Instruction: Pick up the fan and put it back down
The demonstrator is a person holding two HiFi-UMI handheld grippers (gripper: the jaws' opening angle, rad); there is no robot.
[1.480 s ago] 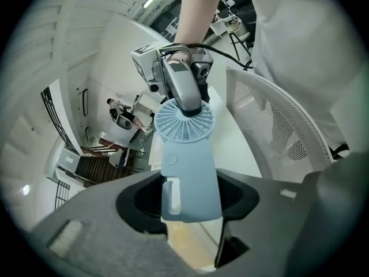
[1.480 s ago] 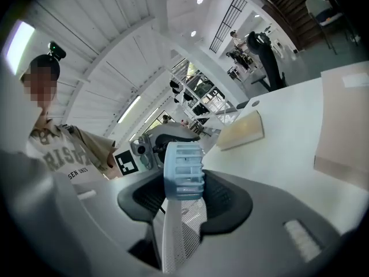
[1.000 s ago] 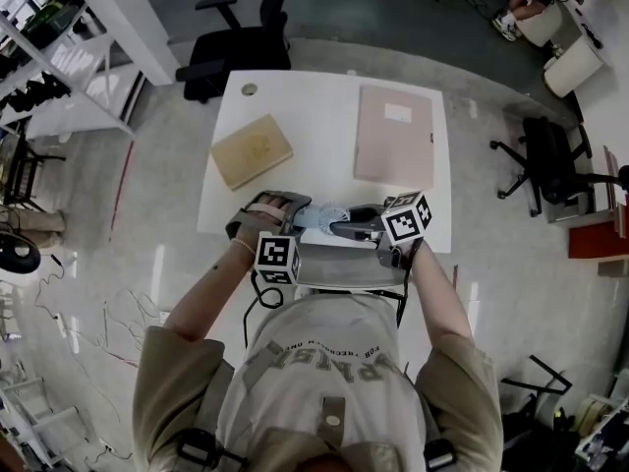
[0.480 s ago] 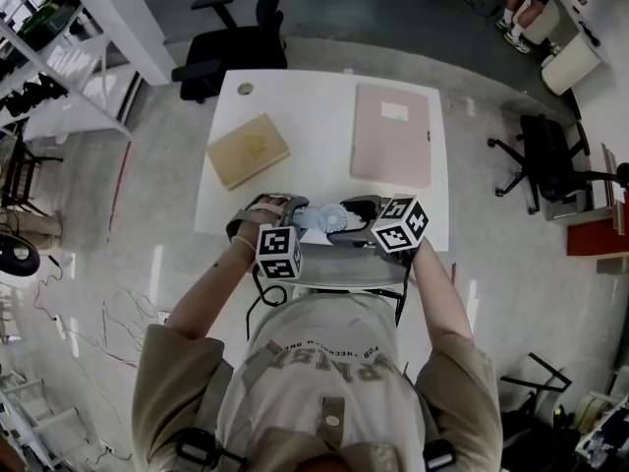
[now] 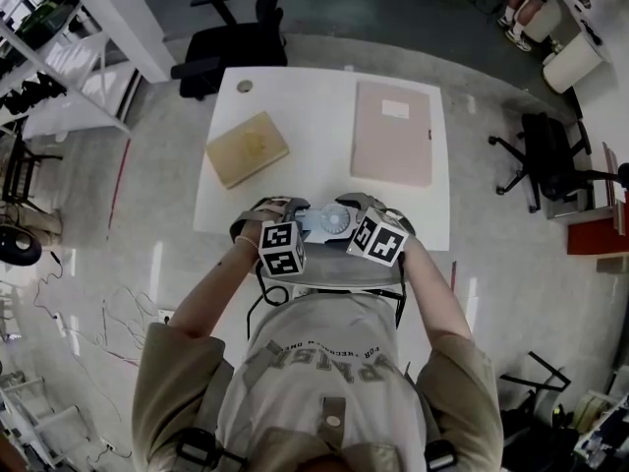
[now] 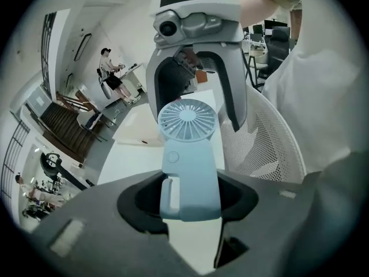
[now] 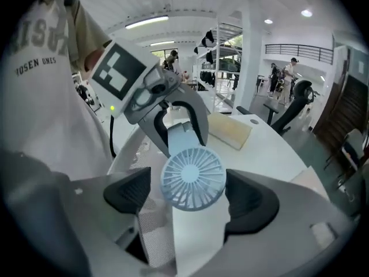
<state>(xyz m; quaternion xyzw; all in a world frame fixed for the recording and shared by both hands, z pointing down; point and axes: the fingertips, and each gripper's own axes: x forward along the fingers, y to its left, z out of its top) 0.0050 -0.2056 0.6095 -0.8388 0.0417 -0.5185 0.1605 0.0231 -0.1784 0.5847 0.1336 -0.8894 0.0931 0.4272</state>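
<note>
A person's left gripper (image 6: 190,203) pinches the handle of a pale blue fan (image 6: 187,123) at the near edge of a white table (image 5: 324,96), the fan's round grille pointing away toward the right gripper (image 7: 189,195). That gripper's jaws, which have just been opening, stand spread on either side of the grille, with a gap at each pad. Farther along the table lie a tan book (image 5: 249,149) at the left and a pink folder (image 5: 393,134) at the right, well apart. A white mesh chair back (image 6: 271,143) stands near the grippers.
</note>
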